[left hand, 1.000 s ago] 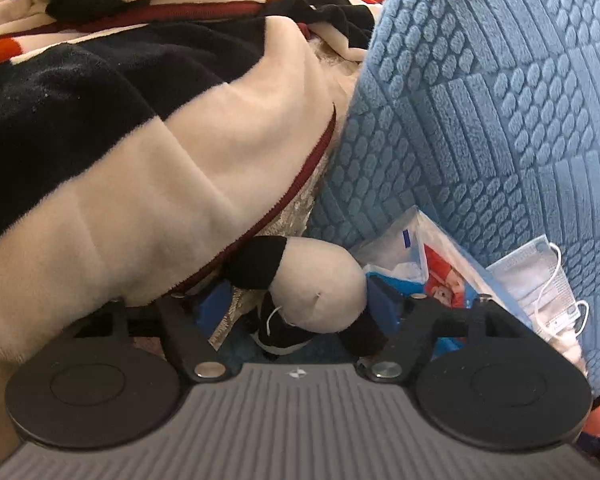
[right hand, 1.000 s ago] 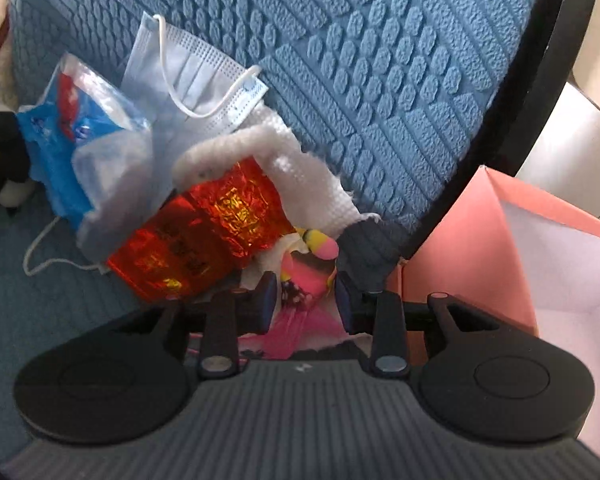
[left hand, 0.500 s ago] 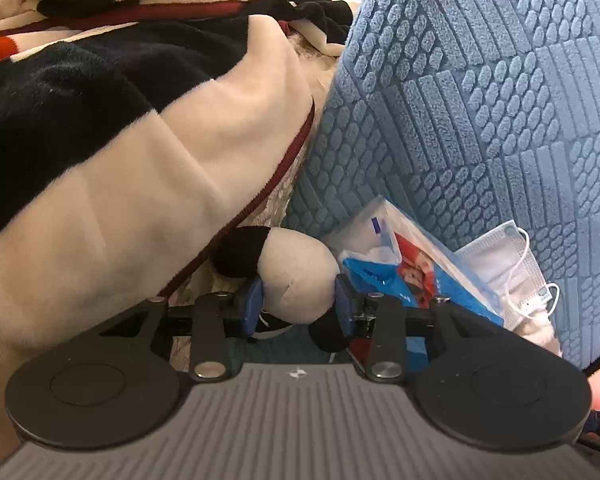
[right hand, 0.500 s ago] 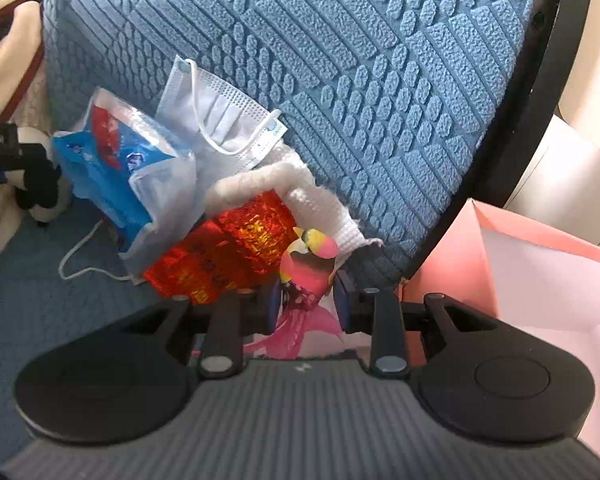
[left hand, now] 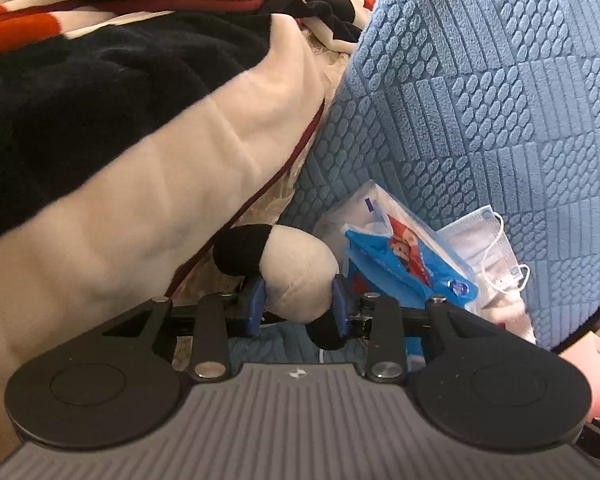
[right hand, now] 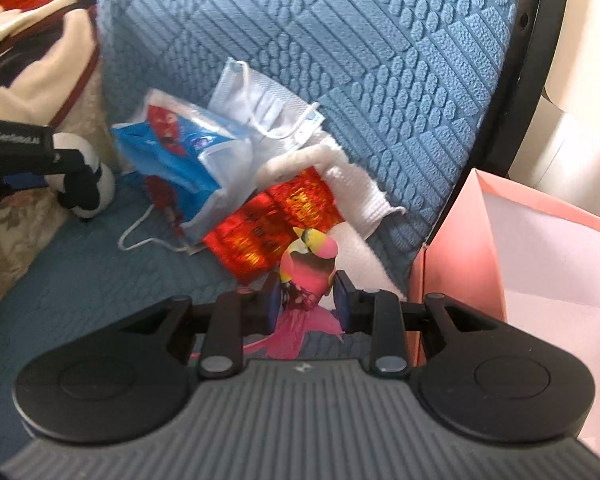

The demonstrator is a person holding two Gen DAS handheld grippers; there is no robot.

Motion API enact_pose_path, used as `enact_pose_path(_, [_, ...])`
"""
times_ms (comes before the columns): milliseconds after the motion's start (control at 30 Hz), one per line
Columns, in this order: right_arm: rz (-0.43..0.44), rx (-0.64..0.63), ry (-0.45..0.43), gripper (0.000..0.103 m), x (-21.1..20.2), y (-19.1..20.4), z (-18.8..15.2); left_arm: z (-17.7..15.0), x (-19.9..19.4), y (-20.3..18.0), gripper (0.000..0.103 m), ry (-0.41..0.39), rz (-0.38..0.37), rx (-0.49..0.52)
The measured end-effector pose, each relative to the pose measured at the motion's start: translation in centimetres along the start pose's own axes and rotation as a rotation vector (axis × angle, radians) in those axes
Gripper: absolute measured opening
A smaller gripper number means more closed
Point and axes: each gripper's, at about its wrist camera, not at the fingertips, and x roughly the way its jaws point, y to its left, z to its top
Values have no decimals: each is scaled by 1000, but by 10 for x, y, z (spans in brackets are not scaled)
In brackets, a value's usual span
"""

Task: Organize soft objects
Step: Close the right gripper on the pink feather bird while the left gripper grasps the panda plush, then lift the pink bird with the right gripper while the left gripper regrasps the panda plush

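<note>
Two soft toys are in my grip at once. My left gripper (left hand: 298, 302) has just been closing and its blue pads now press on the cream body of a black-and-white plush toy (left hand: 296, 276), dimpling it; the black end sticks out up and to the left, another black part hangs below the right pad, so its long axis seems to run slantwise across my jaws. It looks light and squashy, likely to sag rather than slip, and the plump cream middle is the sound place to hold. My right gripper (right hand: 306, 304) is pinched narrow on a pink plush toy (right hand: 310, 264), head with yellow and dark markings pointing up and away from me, pink tail fabric trailing down under the pads; it too should weigh next to nothing, though the thin tail could flop. Both sit low over the blue seat cushion (right hand: 100, 280). Just behind lie a blue snack packet (right hand: 180, 152), a face mask (right hand: 268, 100), a red foil pack (right hand: 276, 216) and a white knitted cloth (right hand: 352, 184). An open pink box (right hand: 452, 264) stands to my right, a striped blanket (left hand: 140, 120) to my left.
</note>
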Motion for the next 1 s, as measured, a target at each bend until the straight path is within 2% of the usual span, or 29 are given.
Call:
enact_pose_path(467, [32,-24,13,31,-23,20,-23,-27,-50,8,40,54,-66,-8])
enact_pose_path(800, [49,-2,24,31,-53,27,-50,-69,-84,-18,40,118,-129,9])
enact_pose_path(1000, [62,18,61,31,-67,26,-70,-86,-102,-16,42,167,-155,10])
